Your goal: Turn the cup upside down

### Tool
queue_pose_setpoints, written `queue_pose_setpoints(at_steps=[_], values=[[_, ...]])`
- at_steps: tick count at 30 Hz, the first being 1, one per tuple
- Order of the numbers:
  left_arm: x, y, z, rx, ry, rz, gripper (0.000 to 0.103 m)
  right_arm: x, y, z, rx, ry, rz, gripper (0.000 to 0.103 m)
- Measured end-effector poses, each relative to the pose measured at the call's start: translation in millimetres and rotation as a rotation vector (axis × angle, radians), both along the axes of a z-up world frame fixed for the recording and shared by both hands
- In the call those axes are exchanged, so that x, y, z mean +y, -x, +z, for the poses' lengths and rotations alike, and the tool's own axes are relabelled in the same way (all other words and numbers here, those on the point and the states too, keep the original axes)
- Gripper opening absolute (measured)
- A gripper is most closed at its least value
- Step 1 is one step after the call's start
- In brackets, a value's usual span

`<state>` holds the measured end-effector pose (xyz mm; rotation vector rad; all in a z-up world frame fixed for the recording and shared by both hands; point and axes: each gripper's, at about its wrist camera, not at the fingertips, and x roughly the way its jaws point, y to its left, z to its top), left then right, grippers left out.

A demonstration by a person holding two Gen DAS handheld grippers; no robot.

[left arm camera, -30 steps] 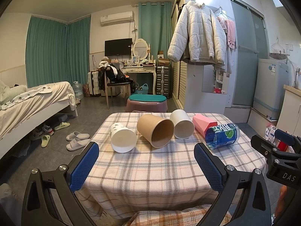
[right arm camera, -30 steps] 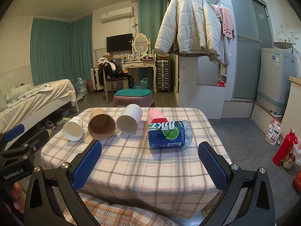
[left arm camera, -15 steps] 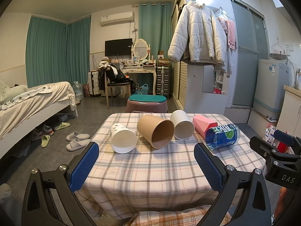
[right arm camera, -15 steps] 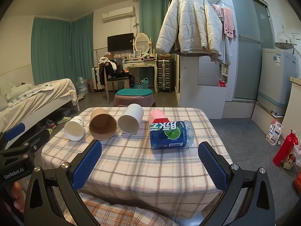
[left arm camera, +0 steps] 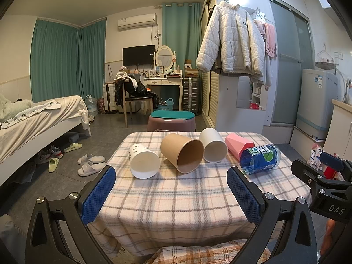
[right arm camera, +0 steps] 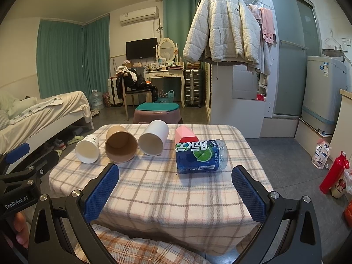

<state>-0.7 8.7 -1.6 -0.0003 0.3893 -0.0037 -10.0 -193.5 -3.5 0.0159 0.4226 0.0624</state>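
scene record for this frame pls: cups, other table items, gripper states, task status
cups: small white paper cup with printed marks, brown kraft paper cup, plain white cup; all lying on their sides, mouths toward the cameras
other items: pink faceted box, blue-labelled plastic bottle lying on its side
surface: table with plaid cloth
left gripper: jaws open, holding nothing, short of the cups
right gripper: jaws open, holding nothing
task status: no cup upside down yet

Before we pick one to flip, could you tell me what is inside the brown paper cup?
Nothing shows inside the brown paper cup: bare wall and bottom. It lies sideways, mouth facing the cameras.
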Motion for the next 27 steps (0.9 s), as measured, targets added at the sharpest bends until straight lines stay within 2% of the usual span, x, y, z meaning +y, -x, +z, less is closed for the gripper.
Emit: queue_pose_setpoints(at_steps=[27], values=[[4.8, -5.8, -7.1, 0.011, 0.0, 0.003, 0.103, 3.9, -3.4, -8.4, 0.028, 0.003, 0.016, 0.103]])
